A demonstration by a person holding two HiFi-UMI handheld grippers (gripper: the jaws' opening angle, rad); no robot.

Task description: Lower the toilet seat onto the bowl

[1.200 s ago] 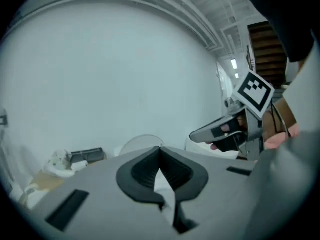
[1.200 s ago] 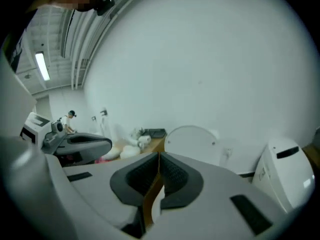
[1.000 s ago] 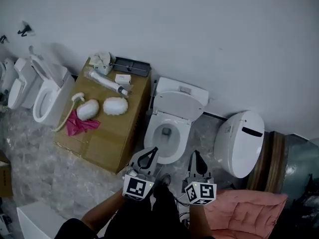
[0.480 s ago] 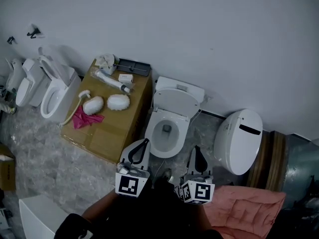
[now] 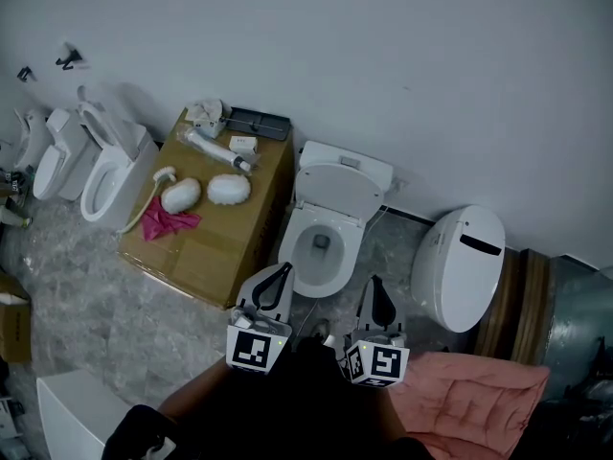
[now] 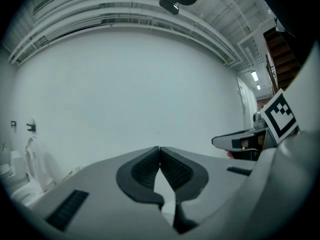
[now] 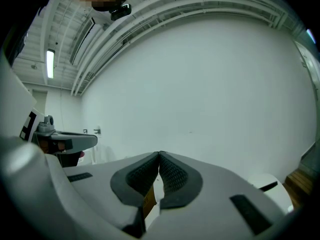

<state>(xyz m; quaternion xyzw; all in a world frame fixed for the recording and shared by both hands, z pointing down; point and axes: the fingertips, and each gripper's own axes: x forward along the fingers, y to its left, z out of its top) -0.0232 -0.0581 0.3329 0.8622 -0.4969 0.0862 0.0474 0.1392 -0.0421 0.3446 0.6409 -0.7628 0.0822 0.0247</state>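
The white toilet [image 5: 320, 253] stands against the wall in the middle of the head view. Its seat and lid [image 5: 342, 189] are raised and lean back on the tank. Both grippers are held low in front of the bowl and touch nothing. My left gripper [image 5: 283, 269] points at the bowl's front left rim, jaws shut and empty. My right gripper [image 5: 374, 284] hovers over the floor to the right of the bowl, also shut. In the left gripper view the left gripper [image 6: 159, 148] faces only the bare wall. The right gripper [image 7: 159, 154] does the same in its own view.
A cardboard box [image 5: 205, 249] left of the toilet carries two white pads, a pink cloth [image 5: 165, 222], a tube and a black tray. Another open toilet [image 5: 107, 172] stands further left. A closed white toilet [image 5: 462, 267] and a pink cushion [image 5: 474, 401] are at the right.
The head view has shifted a little, so the scene sits further right. Both grippers stay shut in front of the bowl. The seat has not moved.
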